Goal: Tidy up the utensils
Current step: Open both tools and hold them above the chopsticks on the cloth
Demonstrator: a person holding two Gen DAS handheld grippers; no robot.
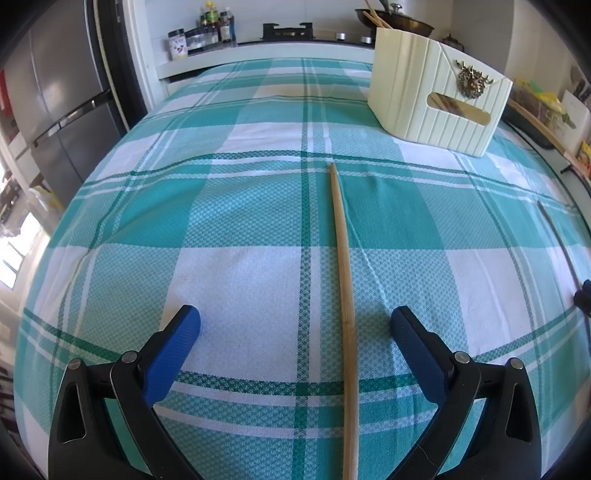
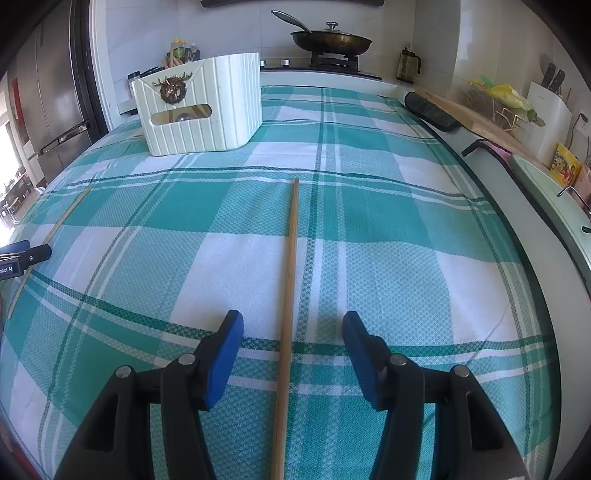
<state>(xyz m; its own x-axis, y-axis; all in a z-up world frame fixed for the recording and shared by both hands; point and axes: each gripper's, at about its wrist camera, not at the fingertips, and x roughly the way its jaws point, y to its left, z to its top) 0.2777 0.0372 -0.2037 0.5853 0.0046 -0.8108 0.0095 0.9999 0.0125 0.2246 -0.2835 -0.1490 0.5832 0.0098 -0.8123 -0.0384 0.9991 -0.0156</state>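
Note:
Two wooden chopsticks lie on the checked teal tablecloth. One chopstick (image 1: 343,280) runs between the wide-open blue fingers of my left gripper (image 1: 295,321), nearer its right finger. The other chopstick (image 2: 290,280) runs between the open fingers of my right gripper (image 2: 293,325). Neither is gripped. A cream ribbed utensil box (image 1: 436,99) with a brass deer-head ornament stands at the far side; in the right wrist view the box (image 2: 207,107) is far left, with utensils inside. The left gripper's chopstick also shows at the far left in the right wrist view (image 2: 66,214).
A stove with a lidded wok (image 2: 332,40) sits behind the table. A fridge (image 1: 55,92) stands at the left. Bottles and jars (image 1: 207,29) line the counter. A dark roll (image 2: 432,110), a cutting board, a knife block and a sink edge run along the right.

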